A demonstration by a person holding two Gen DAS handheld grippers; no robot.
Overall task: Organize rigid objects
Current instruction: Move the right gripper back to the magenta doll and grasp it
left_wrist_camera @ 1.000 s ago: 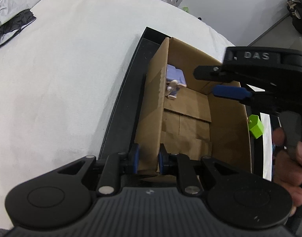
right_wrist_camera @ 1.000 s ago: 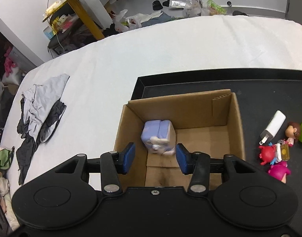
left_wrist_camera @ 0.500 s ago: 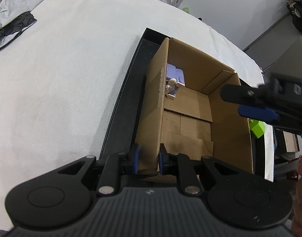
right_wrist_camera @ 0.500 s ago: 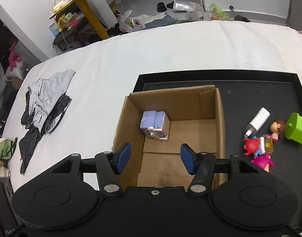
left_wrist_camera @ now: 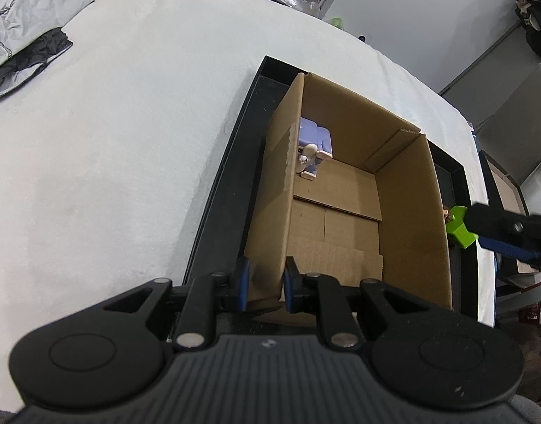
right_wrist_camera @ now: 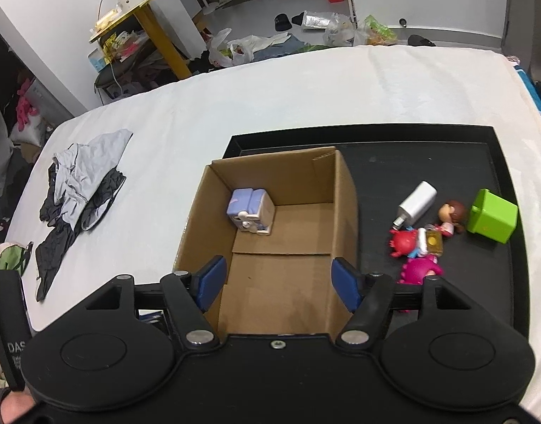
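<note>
While left tool (left_wrist_camera: 264, 284) pinches box (left_wrist_camera: 405, 190), angled down

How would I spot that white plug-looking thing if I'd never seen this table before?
Find the black tray on the white bed cover, then look right of the cardboard box standing in it. Among the small toys there, the charger lies tilted at the far edge of the group. It is the only plain white piece, a smooth block with metal prongs, next to a green cube and colourful figures.
</note>
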